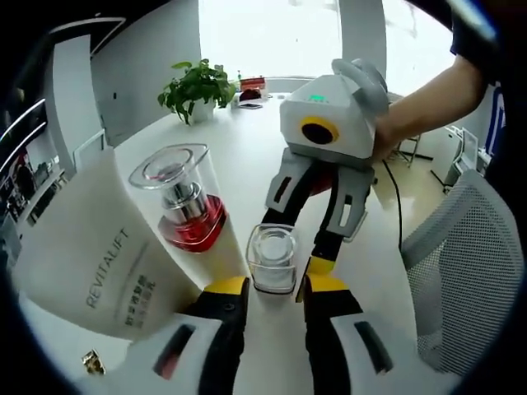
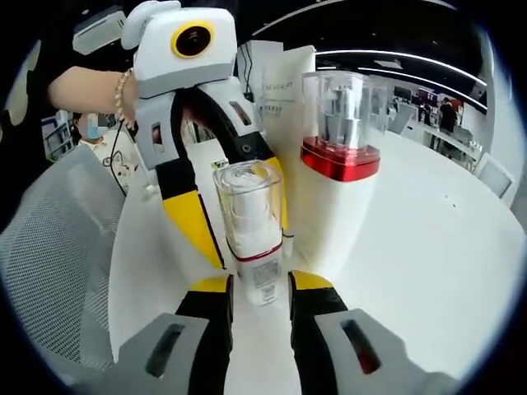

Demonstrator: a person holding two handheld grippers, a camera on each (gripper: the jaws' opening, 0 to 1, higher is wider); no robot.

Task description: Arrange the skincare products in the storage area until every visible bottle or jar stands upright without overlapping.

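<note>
A small clear bottle (image 1: 272, 259) (image 2: 249, 222) with a red band and a label near its base stands upright on the white table (image 2: 428, 247), between two grippers that face each other. My left gripper (image 1: 274, 285) (image 2: 247, 247) tilts down over the bottle, its yellow-tipped jaws pressed against both sides. From the opposite side my right gripper (image 2: 260, 281) (image 1: 292, 245) holds the bottle's base between its jaws. A red jar under a clear cap (image 1: 185, 202) (image 2: 342, 123) sits upright on a white REVITALIFT box (image 1: 99, 263) (image 2: 317, 214) beside the bottle.
A potted plant (image 1: 196, 89) and a small red item (image 1: 251, 89) stand at the table's far end. A grey mesh chair (image 1: 461, 263) (image 2: 58, 247) is at the table's edge. A person's arm (image 1: 428, 107) holds the right gripper.
</note>
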